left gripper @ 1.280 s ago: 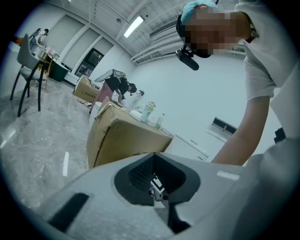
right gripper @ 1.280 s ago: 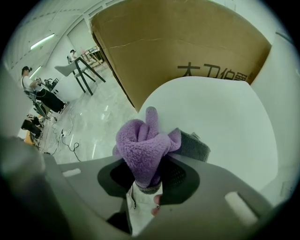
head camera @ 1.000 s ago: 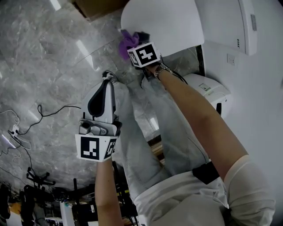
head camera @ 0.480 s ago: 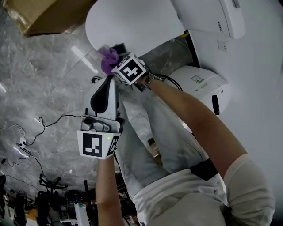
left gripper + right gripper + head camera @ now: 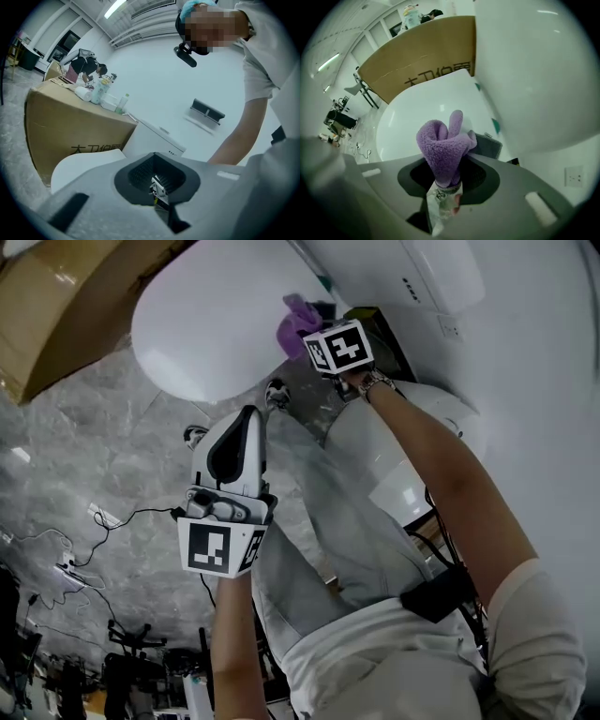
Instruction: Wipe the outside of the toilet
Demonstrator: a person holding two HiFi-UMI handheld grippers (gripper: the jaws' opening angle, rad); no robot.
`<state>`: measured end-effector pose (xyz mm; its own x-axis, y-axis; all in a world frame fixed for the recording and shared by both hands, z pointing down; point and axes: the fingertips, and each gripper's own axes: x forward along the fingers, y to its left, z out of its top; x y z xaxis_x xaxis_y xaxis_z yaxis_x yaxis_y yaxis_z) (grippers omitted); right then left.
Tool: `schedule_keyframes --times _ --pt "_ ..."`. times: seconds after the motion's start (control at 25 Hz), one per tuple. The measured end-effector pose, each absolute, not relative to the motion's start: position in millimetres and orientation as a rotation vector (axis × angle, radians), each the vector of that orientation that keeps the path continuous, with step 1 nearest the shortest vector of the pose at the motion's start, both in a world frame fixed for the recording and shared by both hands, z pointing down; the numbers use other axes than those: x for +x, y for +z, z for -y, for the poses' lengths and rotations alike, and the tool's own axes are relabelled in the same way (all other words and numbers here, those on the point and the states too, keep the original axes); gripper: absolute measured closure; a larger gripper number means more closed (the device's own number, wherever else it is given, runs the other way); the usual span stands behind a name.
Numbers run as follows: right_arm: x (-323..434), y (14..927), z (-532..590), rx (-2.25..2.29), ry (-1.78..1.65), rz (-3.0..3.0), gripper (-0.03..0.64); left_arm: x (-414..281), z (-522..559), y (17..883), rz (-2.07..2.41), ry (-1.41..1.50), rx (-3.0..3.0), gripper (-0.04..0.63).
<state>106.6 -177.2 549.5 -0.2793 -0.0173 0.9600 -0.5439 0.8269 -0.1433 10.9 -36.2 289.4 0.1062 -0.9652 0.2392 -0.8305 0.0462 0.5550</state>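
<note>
Head view, starting far left: cardboard box [image 5: 66, 306] wedged in the top corner, cables [image 5: 103, 521] snaking over the marble floor [image 5: 94, 427] lower down. Next over, left gripper [image 5: 251, 416] hanging in mid-air near the rim of the toilet [image 5: 206, 324], no contact visible, fingers pressed together with nothing between them. Confirmed in the left gripper view, only the box and the white lid out front. Then the toilet itself, closed lid filling the top middle. Over at the lid's rear right edge, purple cloth [image 5: 296, 322] bunched up and clamped by its tail end in the right gripper [image 5: 309, 334]. Right gripper view: fingers closed tight on the bottom of the wad, fluffy part poking forward toward the gap between lid and the white body behind. Touching porcelain or just shy of it? Can't tell from either angle. Possible trouble from here, purely a guess: only the tail pinched, so a hard sideways drag likely to fold the wad over or pull it loose, leaving bare fingers scraping the surface. Also a cramped corner back there, easy to snag the fabric. And with those cables on the floor, plus an idle gripper parked that near the rim, easy to trip or clip the lid while shifting round the bowl.
</note>
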Motion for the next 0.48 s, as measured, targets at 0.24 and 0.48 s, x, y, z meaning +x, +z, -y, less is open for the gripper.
schedule_keyframes --times 0.24,0.48 --pt "154 560 228 0.538 0.541 1.733 0.489 29 68 286 1.742 -0.292 1.827 0.591" --pt "153 567 219 0.54 0.517 1.723 0.489 35 72 293 1.722 -0.331 1.812 0.591"
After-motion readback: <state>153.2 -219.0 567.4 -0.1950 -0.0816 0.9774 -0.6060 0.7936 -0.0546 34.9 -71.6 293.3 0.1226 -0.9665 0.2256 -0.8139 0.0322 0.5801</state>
